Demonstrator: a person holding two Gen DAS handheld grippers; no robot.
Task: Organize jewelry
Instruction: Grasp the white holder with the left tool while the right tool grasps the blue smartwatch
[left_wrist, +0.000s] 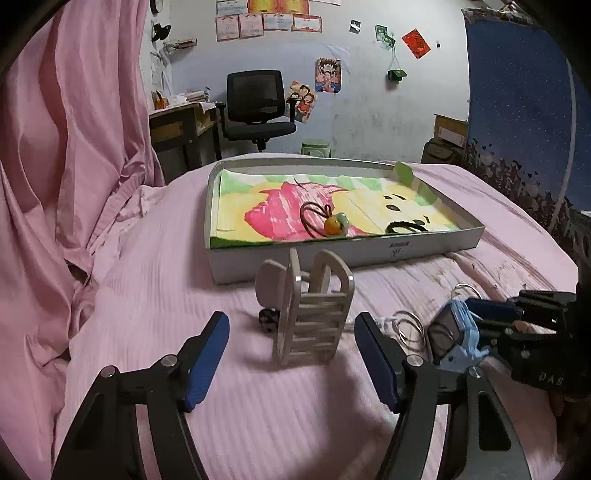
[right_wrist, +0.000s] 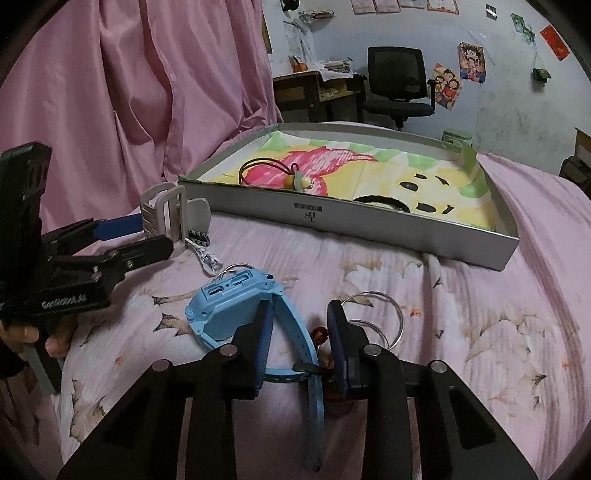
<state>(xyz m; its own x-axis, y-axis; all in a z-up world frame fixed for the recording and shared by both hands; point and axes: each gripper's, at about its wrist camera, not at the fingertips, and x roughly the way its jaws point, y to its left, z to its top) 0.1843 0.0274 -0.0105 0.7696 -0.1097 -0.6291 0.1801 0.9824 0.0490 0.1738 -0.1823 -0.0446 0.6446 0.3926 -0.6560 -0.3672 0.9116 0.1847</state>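
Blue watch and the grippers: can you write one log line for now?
left gripper: open, around hair claw | right gripper: open, straddling blue watch strap | tray: holds hair ties

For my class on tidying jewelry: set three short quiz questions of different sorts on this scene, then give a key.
1. True or false: the blue watch already lies in the tray.
2. Which lies inside the tray? A) silver rings B) beaded hair tie C) beige hair claw
3. Fill in: the beige hair claw stands between the fingers of the ____ gripper.

Key: 1. False; it lies on the bedsheet at the right gripper. 2. B. 3. left.
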